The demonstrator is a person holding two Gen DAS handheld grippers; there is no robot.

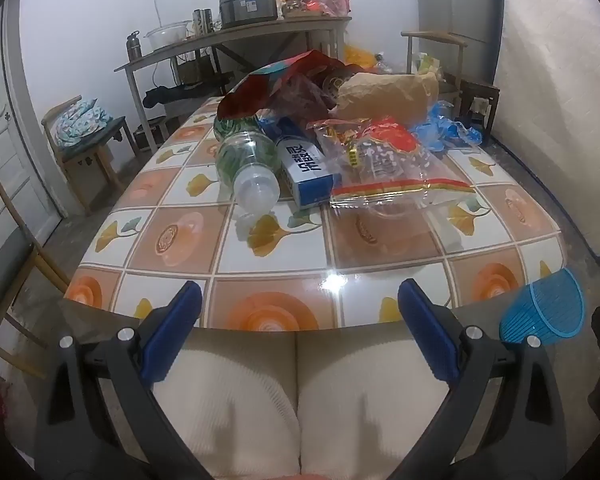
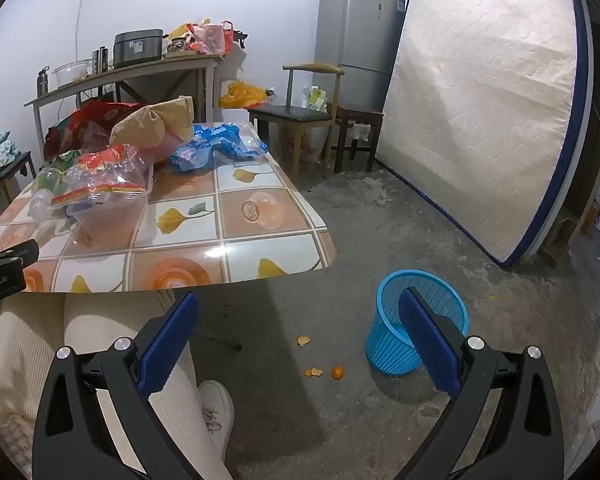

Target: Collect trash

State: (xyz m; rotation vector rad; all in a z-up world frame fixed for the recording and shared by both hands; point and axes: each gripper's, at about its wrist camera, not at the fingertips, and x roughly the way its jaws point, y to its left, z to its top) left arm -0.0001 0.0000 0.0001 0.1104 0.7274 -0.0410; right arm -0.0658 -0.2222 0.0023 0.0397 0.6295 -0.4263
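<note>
Left wrist view: left hand-held gripper spread wide, nothing between its blue pads, hanging over cream-trousered knees at the near edge of the counter. Trash heaped at the middle and far end of the tiled counter top: clear plastic bottle with a green label lying on its side, neck toward the camera; blue and white carton just beside it on the right; clear wrapper with red print touching the carton; brown paper bag and red bag behind; crumpled blue plastic at far right. Blue mesh bin on the floor off the right corner of the counter

Right wrist view: right hand-held gripper likewise fully apart and holding nothing, pointing down at the concrete floor between counter and blue mesh bin; right blue pad overlapping the bin in view. Orange peel scraps and a small orange piece lying on the floor just left of the bin. Same trash pile on the far left part of the counter, with clear wrapper, brown paper bag and blue plastic. White shoe below the knee. Mattress leaning on the right, fridge behind
</note>
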